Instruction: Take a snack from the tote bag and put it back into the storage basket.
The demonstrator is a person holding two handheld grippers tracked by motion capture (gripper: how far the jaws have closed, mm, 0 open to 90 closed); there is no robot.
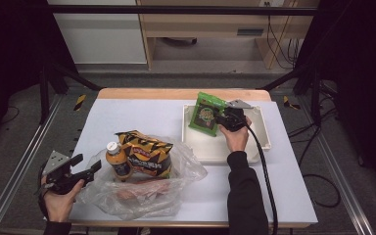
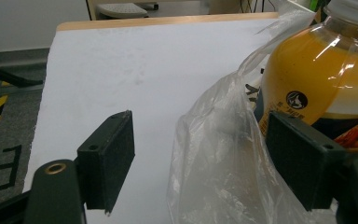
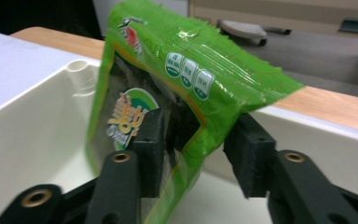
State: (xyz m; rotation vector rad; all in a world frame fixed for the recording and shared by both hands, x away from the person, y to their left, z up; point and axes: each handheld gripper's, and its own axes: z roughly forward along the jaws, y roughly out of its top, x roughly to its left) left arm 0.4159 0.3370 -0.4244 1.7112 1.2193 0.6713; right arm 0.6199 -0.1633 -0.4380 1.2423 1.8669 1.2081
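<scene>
My right gripper [image 1: 221,119] hangs over the white tray [image 1: 262,139] at about two o'clock on the table, with the green snack packet [image 3: 168,93] standing on edge between its jaws. The jaws are roughly half open: in the right gripper view one pad lies against the packet's printed face while the other stands just clear of its back, so I judge the grip as let go, the packet leaning with its lower edge down in the tray. Its long axis runs nearly upright, tipped toward the tray's eleven o'clock corner; backing out straight, without snagging the film, looks like the move that counts. My left gripper [image 1: 81,171] waits at eight o'clock, jaws wide apart and holding nothing, with the rim of the clear plastic bag [image 2: 214,154] between them but untouched. That bag holds an orange juice bottle [image 1: 117,161], a black-and-yellow chip bag [image 1: 147,154] and something reddish I can't make out.
</scene>
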